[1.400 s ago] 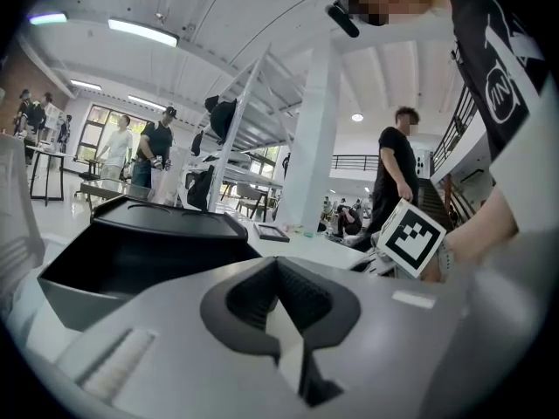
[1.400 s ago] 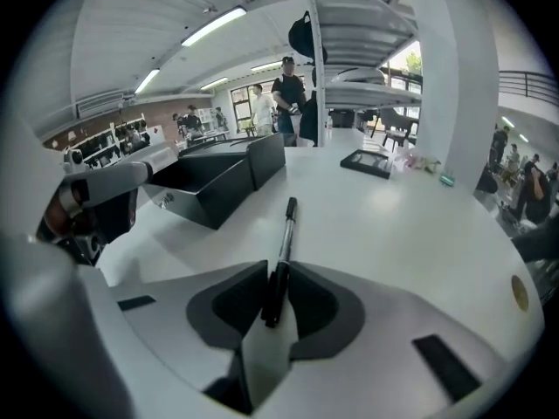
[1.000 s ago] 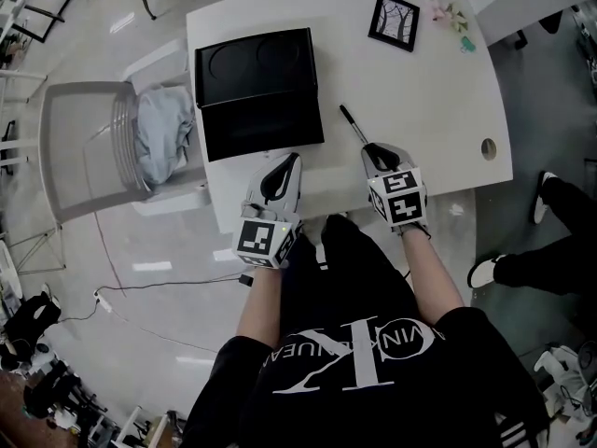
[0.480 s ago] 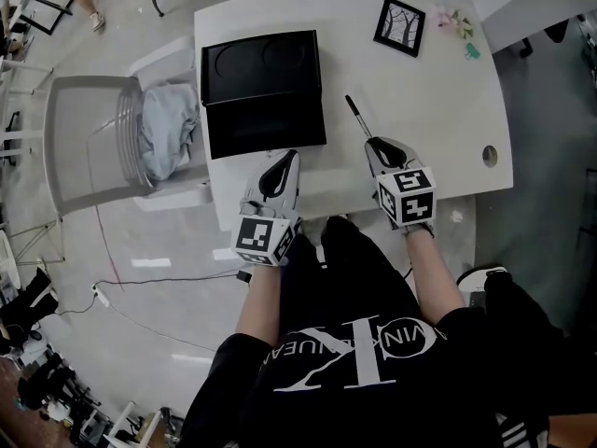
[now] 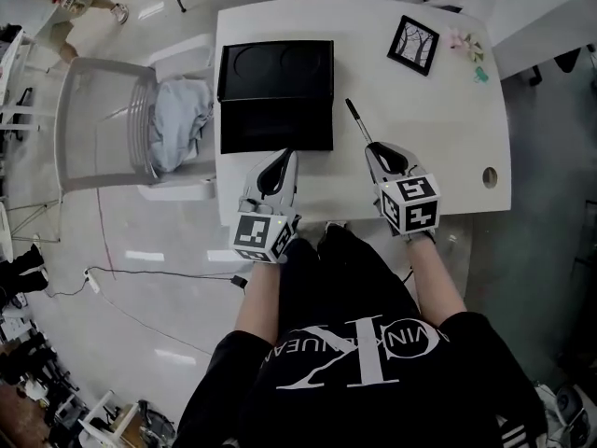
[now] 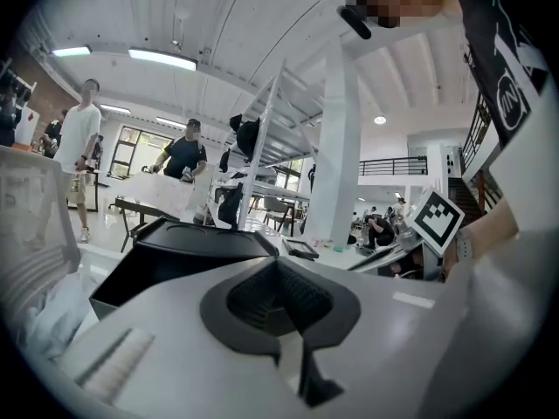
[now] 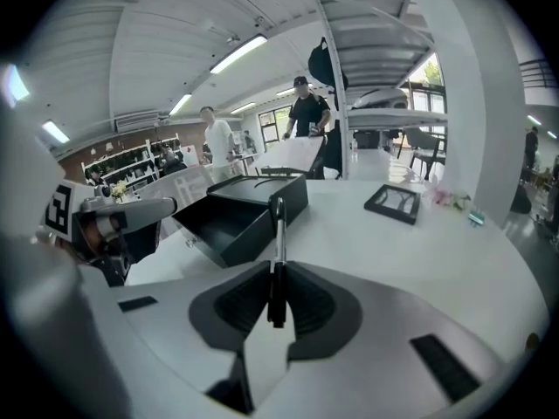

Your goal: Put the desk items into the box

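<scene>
The right gripper (image 5: pixel 377 148) (image 7: pixel 277 297) is clamped on a slim black-and-silver pen (image 5: pixel 357 122) (image 7: pixel 279 230). Its dark pads pinch the pen's near end, and the rest sticks out forward over the white desk (image 5: pixel 438 129), pointing away from the person. The pen lies just right of the open black rectangular box (image 5: pixel 275 127) (image 7: pixel 234 223) and apart from it.

The box stands on the desk's left part. Its dark inside faces up, and its lid, stamped with two round shapes, lies folded back on the far side.

The left gripper (image 5: pixel 284 161) (image 6: pixel 278 279) has its jaws together with nothing between them. Its tips sit right at the box's near edge, and the box wall rises just ahead in the left gripper view.

Farther off, near the desk's far right corner, lies a black-framed picture of bare branches (image 5: pixel 413 45) (image 7: pixel 403 202). Small pink and green bits (image 5: pixel 465 43) lie beside it.

Left of the desk stands a pale grey chair (image 5: pixel 93 124) with a crumpled grey cloth (image 5: pixel 177 119) on its seat.
</scene>
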The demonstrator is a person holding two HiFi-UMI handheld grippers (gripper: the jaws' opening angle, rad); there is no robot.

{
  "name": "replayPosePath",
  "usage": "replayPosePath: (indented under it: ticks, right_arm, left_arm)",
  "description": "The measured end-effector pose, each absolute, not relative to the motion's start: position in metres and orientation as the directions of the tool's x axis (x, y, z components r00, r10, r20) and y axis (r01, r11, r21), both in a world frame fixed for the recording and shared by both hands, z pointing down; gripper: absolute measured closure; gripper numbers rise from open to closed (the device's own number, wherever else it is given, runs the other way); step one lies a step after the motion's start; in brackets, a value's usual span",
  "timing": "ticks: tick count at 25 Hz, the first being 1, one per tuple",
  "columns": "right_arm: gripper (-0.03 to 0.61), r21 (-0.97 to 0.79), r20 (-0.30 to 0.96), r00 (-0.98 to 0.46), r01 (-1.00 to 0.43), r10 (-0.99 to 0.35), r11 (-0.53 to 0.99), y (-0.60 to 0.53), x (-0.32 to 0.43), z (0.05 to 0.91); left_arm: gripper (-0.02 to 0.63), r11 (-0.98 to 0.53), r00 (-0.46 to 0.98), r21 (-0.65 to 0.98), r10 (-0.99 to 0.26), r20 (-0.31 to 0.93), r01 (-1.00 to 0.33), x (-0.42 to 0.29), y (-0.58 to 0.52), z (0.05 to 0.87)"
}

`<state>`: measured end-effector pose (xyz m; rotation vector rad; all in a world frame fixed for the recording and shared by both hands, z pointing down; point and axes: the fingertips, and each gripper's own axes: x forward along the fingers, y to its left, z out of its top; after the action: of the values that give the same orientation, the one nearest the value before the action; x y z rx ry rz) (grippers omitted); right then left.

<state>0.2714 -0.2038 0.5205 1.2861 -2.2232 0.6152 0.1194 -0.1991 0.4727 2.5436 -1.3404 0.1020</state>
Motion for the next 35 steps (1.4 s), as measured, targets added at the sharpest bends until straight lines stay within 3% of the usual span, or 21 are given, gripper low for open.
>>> replayPosePath:
  ticks: [19, 35]
  right_arm:
    - [0.512, -0.119, 0.564, -0.607, -0.731, -0.56, 0.672, -0.223, 0.174, 0.488]
    - [0.512, -0.08, 0.686, -0.643, -0.532, -0.341, 0.843, -0.234, 0.095, 0.504]
  left_arm:
    - [0.604, -0.41, 0.435, 0.165, -0.884, 0.171, -0.897, 0.038, -0.194, 0.458]
    - [0.604, -0.33, 0.361, 0.182, -0.916, 0.176, -0.926, -0.027, -0.209, 0.459]
